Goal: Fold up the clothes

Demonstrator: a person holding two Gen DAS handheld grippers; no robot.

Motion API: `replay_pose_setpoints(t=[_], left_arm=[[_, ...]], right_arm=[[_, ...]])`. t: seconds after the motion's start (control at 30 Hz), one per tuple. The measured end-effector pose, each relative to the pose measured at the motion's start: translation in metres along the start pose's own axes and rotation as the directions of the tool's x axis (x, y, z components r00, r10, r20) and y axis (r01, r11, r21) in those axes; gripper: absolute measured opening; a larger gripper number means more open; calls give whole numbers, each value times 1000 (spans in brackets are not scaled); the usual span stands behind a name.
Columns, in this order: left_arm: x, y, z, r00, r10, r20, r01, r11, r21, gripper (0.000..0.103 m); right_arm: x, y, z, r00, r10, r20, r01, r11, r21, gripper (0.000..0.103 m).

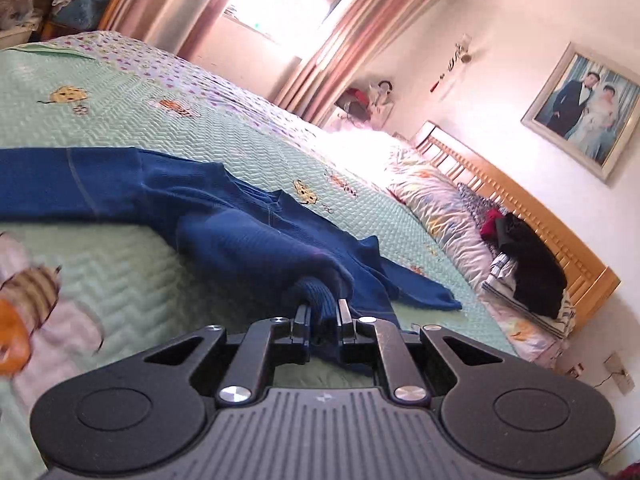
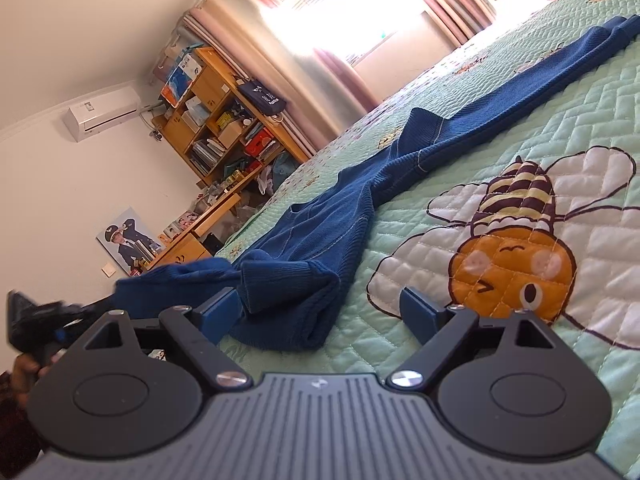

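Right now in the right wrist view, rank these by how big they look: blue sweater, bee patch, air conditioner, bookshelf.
1. Blue sweater
2. Bee patch
3. Bookshelf
4. Air conditioner

Nearness makes the sweater and bee look bigger; the shelf and air conditioner stand far off.

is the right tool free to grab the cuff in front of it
Probably yes: the right tool is open, and the blue sweater cuff lies between its fingers with nothing covering it.

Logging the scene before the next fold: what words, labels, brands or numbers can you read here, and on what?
No text reads clearly in either view.
Air conditioner: a small label, too small to read.
Books and boxes on the wooden shelf: print too blurred to read.
Dark bag hanging on the shelf: white marks, unreadable.
Each gripper body: a small emblem, no legible lettering.
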State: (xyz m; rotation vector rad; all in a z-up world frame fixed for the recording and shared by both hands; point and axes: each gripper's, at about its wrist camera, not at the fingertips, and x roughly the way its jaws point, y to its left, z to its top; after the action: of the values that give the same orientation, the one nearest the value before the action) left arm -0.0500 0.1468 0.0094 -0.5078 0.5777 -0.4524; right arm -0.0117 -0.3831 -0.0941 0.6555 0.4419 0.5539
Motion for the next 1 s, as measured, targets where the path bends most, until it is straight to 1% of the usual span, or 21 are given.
replay_pose_setpoints(t=[0.03,0.07,0.1,0.13,0.2,0.27,0.3,0.37,0.43,0.5,0.53,0.6,0.63,0.7,0.77,0.83,0.87,0.9,0.93,0.97,1.0], left_arm=[[-9,3,-8,1000,27,5,-27,999,-21,12],[-16,8,-16,996,90,9,-89,995,-46,14],[-21,15,-23,988,156,5,-155,985,-79,15],[-24,24,-30,977,215,-6,-214,969,-125,17],[-30,44,-40,950,310,-29,-308,924,-228,19],[-33,55,-48,941,335,-55,-336,897,-286,23],[-35,56,-50,943,328,-58,-330,897,-295,27],[-38,53,-50,943,329,-51,-329,901,-282,50],[-40,49,-47,946,324,-31,-319,907,-274,52],[-39,45,-44,952,307,-22,-301,914,-271,57],[-38,44,-43,954,300,-21,-294,917,-269,62],[-38,43,-44,957,289,-25,-286,923,-259,63],[-41,43,-47,958,285,-29,-283,924,-258,64],[-40,45,-51,959,281,-39,-281,921,-270,66],[-39,47,-54,960,277,-48,-279,918,-281,67],[-39,48,-55,960,275,-51,-278,918,-283,69],[-40,48,-55,960,274,-51,-277,918,-285,71],[-42,49,-55,961,274,-48,-276,917,-288,71],[-44,50,-55,961,275,-42,-275,916,-292,71],[-48,50,-54,961,276,-35,-273,915,-296,71],[-51,51,-54,961,276,-27,-272,914,-300,72]], right_arm=[[0,1,0,1000,0,-2,0,1000,-2,90],[0,3,-1,1000,0,-7,0,1000,-10,92],[0,5,-1,1000,-1,-13,1,1000,-17,93],[0,7,-1,1000,-2,-23,2,1000,-19,94],[-2,10,1,999,7,-42,-7,1000,17,94],[-5,11,2,998,33,-54,-29,996,88,94],[-7,11,3,997,53,-56,-45,990,137,94],[-7,11,3,994,87,-64,-70,970,234,95],[0,15,3,987,138,-87,-104,945,311,95],[10,23,1,973,196,-119,-145,928,344,95],[15,27,0,972,189,-143,-134,935,328,95],[26,37,-1,974,136,-181,-89,965,248,95],[33,41,-2,973,126,-194,-87,977,196,95],[47,53,-5,968,103,-229,-91,994,64,94],[59,69,-10,962,74,-264,-98,992,-79,94],[69,86,-14,955,44,-294,-105,975,-194,83],[71,91,-14,950,46,-309,-113,973,-204,65],[72,93,-12,944,62,-324,-124,977,-175,40],[69,93,-10,938,89,-334,-136,984,-119,28],[62,90,-7,930,157,-334,-169,986,-7,27],[54,88,-4,919,224,-325,-200,974,106,27]])
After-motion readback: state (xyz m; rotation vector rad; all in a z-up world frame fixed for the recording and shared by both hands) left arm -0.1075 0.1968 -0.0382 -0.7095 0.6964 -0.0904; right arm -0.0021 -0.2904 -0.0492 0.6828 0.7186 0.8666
